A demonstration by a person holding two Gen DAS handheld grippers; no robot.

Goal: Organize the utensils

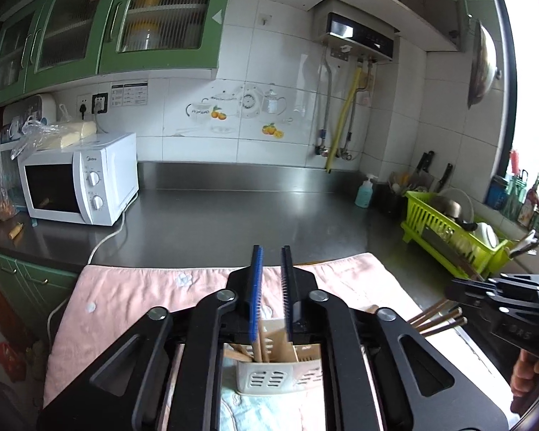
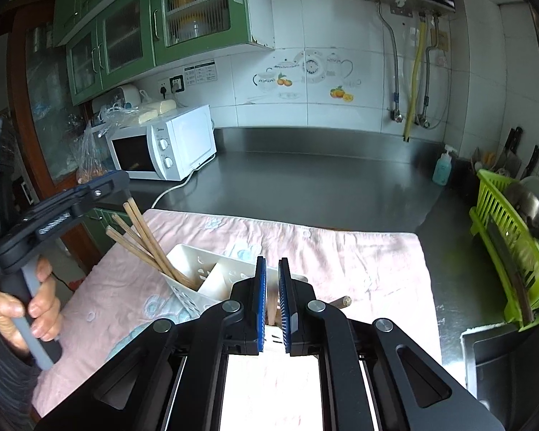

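From your left wrist, your left gripper (image 1: 271, 251) points over a white utensil caddy (image 1: 280, 373) standing on the pink towel (image 1: 133, 294) on the steel worktop (image 1: 233, 222); its fingers sit slightly apart with nothing pressed between them, while wooden chopsticks (image 1: 260, 348) stand in the caddy below. A microwave (image 1: 79, 179) stands far left, a green dish rack (image 1: 449, 237) at right, and your right gripper (image 1: 452, 291) at the right edge above more chopsticks. From your right wrist, your right gripper's fingers (image 2: 260, 287) are almost closed on a wooden utensil (image 2: 271, 309) over the caddy (image 2: 204, 273). Your left hand (image 2: 21, 309) holds its gripper (image 2: 122, 179) just above the leaning chopsticks (image 2: 147, 240).
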